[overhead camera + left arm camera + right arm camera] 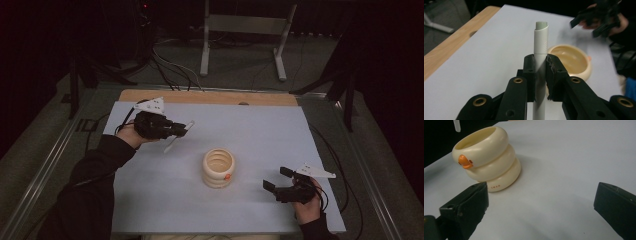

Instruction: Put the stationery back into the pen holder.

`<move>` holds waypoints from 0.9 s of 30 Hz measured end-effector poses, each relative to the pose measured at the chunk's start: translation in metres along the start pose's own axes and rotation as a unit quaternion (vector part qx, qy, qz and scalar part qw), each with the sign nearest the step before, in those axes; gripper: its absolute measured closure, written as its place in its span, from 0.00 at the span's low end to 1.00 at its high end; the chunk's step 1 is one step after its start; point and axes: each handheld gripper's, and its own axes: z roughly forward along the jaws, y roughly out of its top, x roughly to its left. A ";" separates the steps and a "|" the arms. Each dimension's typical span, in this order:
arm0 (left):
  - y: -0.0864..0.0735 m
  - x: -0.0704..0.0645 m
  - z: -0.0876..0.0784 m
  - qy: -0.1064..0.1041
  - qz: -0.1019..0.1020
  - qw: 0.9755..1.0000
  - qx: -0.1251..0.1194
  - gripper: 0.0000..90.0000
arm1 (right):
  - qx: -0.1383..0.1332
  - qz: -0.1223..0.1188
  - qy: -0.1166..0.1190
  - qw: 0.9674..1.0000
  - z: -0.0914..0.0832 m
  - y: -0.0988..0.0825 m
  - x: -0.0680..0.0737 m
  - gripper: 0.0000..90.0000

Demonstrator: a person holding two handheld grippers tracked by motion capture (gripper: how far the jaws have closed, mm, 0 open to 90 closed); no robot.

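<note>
The left tongs (540,72) are closed on a white pen (540,42), which stands between the two black jaws and sticks out past their tips. The grip sits near the middle of the pen, probably so that the free end can be aimed. In the high view the left tongs (172,131) are raised over the far left part of the worktop (280,125), and the pen (178,136) points roughly toward the cream pen holder (218,168).

This holder, made of three stacked rings with a small orange beak, stands upright at the middle of the worktop with its mouth open upward, ready to receive something. The right tongs (279,181) rest wide open and empty, near the holder's right side but apart from it, maybe to steady it.
</note>
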 end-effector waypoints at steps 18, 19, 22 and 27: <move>0.022 -0.013 0.007 -0.048 -0.009 0.996 -0.069 0.89 | 0.000 -0.001 0.001 1.000 0.000 0.000 0.000 0.00; 0.024 -0.014 0.008 -0.048 -0.009 0.996 -0.074 0.89 | 0.000 0.000 0.001 1.000 0.000 0.000 0.000 0.00; 0.027 -0.016 0.012 -0.048 -0.013 0.995 -0.083 0.89 | -0.001 0.000 0.002 1.000 0.000 0.000 0.000 0.00; 0.033 -0.022 0.018 -0.050 -0.015 0.993 -0.103 0.89 | -0.001 -0.002 0.001 1.000 0.000 0.001 0.000 0.00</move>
